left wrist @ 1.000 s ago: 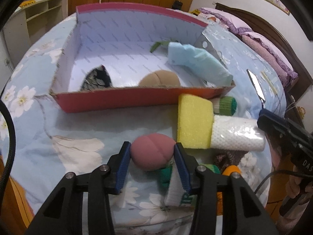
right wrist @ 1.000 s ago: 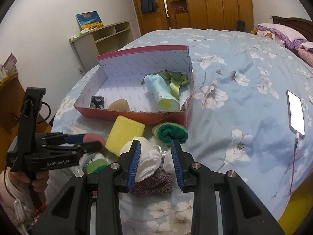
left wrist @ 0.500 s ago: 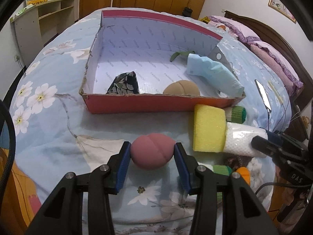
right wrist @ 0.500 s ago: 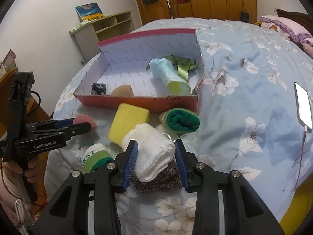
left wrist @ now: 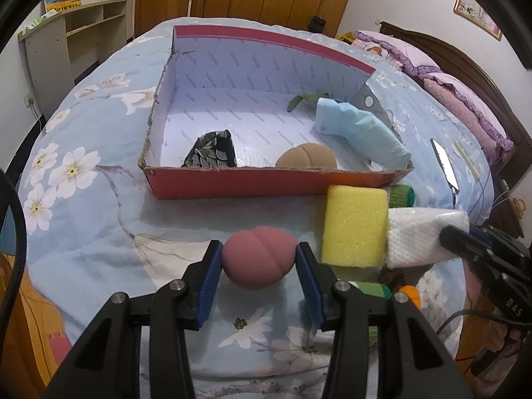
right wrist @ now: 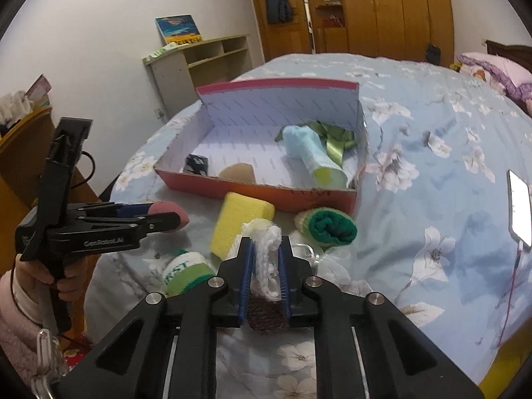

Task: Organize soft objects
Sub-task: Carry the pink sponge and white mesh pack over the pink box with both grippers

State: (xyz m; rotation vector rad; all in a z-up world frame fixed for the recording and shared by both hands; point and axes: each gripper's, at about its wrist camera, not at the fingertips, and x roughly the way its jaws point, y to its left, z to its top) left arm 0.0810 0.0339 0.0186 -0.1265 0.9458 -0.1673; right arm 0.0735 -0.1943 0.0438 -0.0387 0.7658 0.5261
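Gripping: left gripper [left wrist: 259, 261] held the rounded dusty-pink foam puff [left wrist: 260, 256], lifted at lower centre.
Right jaws: right gripper [right wrist: 266, 259] had narrowed tight onto the white knitted cloth roll [right wrist: 265, 249]; half a second ago they stood wider.
Box: red cardboard box with white lining [left wrist: 266, 184], upper centre, awaited both.
Meaning: both grasps looked ready for carrying.

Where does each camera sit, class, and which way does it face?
Left wrist: on the left gripper, facing the red cardboard box on the bed; its fingers clamp a pink rounded sponge.
Right wrist: on the right gripper, facing the same box from the other side; its fingers squeeze a white knitted cloth roll; the person's left hand shows.
Shared: box, yellow sponge block, pink sponge, white roll.
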